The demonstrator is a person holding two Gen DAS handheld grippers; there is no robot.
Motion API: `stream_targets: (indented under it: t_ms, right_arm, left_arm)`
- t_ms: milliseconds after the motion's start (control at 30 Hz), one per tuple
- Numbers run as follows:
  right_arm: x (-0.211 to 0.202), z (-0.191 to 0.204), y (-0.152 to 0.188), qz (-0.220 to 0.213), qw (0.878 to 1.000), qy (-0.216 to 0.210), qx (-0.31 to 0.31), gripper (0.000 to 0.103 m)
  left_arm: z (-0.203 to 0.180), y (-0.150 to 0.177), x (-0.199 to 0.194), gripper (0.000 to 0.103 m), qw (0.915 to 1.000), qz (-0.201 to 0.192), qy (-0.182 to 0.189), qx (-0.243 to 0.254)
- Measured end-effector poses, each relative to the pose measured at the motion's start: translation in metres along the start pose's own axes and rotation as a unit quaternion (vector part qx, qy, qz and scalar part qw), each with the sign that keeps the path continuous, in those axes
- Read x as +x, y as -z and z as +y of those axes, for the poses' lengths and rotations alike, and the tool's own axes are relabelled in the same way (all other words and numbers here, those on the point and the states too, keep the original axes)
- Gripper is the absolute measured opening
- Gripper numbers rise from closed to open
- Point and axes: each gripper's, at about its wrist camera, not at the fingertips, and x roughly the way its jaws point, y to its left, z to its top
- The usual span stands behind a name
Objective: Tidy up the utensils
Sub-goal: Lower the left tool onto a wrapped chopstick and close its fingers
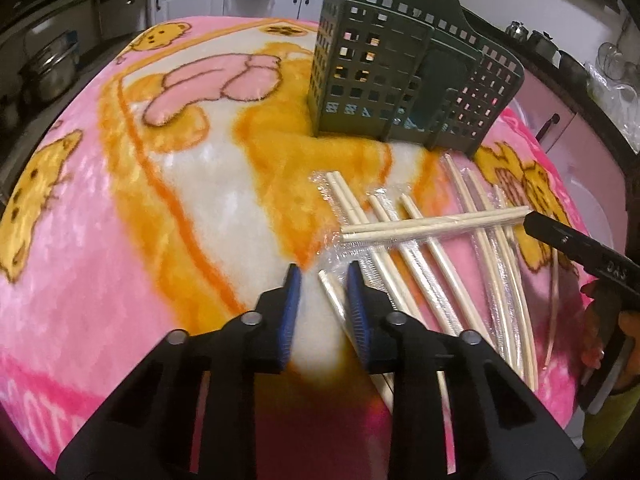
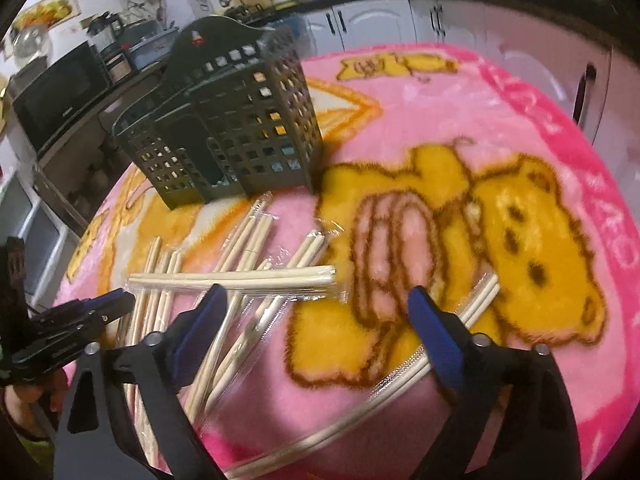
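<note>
Several pairs of wooden chopsticks in clear wrappers lie scattered on a pink bear-print blanket (image 1: 120, 208). One pack (image 1: 436, 222) lies crosswise over the others. A dark green slotted utensil holder (image 1: 380, 80) stands upright behind them. My left gripper (image 1: 324, 278) hangs low at the left end of the pile. Its jaws stand narrow, with the tip of one wrapped pair (image 1: 332, 296) between them beside the right pad; the left pad is apart from it. My right gripper (image 2: 318, 300) stands wide open over the crosswise pack (image 2: 232, 280), gripping nothing. The holder (image 2: 240, 140) stands beyond it.
Kitchen counters and white cabinets (image 2: 380, 20) ring the blanket-covered table. Steel pots (image 1: 52, 68) sit at the left, a black microwave (image 2: 60, 96) further round. A hand (image 2: 24, 400) holds the left gripper. One chopstick pair (image 2: 480, 296) lies apart under the right gripper's right finger.
</note>
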Motion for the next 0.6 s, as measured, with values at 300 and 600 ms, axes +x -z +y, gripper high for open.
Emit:
stream_targets:
  t_ms: [300,600]
  right_arm:
    - [0.003,-0.009,-0.01,0.016,0.997,-0.059,0.038,0.065]
    - [0.009,-0.005,-0.015,0.024,0.993,-0.103,0.053,0.019]
  left_arm:
    - [0.014,-0.004,-0.002,0.01,0.9992,0.011,0.031,-0.022]
    - [0.008,-0.001,-0.002,0.01,0.9995,0.013,0.025,-0.014]
